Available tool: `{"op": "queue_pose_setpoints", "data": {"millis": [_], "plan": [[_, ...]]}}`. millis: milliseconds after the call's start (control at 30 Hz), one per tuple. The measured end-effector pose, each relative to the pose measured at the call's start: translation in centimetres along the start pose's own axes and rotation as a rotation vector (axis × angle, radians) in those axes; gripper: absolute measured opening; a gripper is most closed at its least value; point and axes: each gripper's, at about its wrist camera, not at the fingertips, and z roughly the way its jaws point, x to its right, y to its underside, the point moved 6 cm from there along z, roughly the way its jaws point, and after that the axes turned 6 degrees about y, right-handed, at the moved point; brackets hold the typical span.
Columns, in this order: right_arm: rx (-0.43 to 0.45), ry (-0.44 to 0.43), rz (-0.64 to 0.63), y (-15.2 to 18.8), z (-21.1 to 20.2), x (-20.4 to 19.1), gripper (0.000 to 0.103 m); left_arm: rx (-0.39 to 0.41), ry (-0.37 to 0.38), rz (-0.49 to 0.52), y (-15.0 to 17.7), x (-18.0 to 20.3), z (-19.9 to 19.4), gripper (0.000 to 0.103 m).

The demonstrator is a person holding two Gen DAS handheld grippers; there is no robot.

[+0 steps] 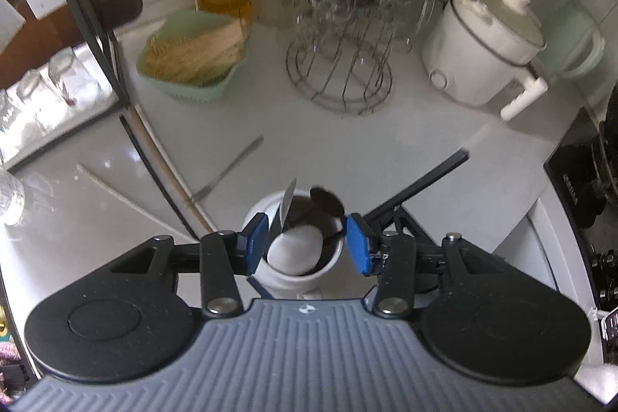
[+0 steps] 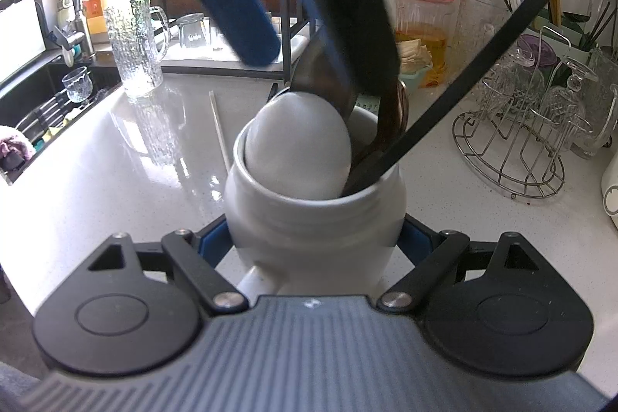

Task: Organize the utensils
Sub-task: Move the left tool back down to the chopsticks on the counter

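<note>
The right gripper [image 2: 314, 242] is clamped on the lower body of the white ceramic holder [image 2: 314, 215], one pad on each side, apparently to keep it from tipping or sliding on the glossy white surface [image 2: 127, 180] while utensils go in. The holder stands upright near the surface's front edge and already carries a pale grey spoon [image 2: 299, 145], bowl up, a dark ladle [image 1: 327, 205] and a long black handle [image 2: 490, 53] leaning out to the right.

The left gripper [image 1: 307, 244] hangs just above the holder's mouth, pointing steeply down, its blue pads [image 1: 257, 238] apart; a steel utensil [image 1: 286, 209] stands between them, though blur hides whether either pad touches it. Loose chopsticks [image 1: 162, 157] and a metal utensil [image 1: 228, 168] lie on the surface beyond, not yet sorted.
</note>
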Motion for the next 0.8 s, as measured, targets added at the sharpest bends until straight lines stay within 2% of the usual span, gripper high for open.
{"op": "queue_pose_setpoints", "data": {"millis": [267, 467, 600, 800], "plan": [[-0.004, 0.005, 0.004, 0.0, 0.0, 0.0, 0.091, 0.155, -0.018, 0.002, -0.7, -0.1, -3.3, 0.054], [-0.001, 0.008, 0.001, 0.0, 0.1, -0.1, 0.091, 0.252, -0.046, -0.024, -0.2, -1.6, -5.4, 0.054], [0.004, 0.008, 0.004, 0.0, 0.1, -0.1, 0.091, 0.285, -0.056, -0.07, 0.8, -3.3, -5.9, 0.054], [0.002, 0.012, 0.012, 0.0, 0.1, -0.1, 0.091, 0.292, -0.032, -0.203, 3.4, -7.1, -5.7, 0.054]]}}
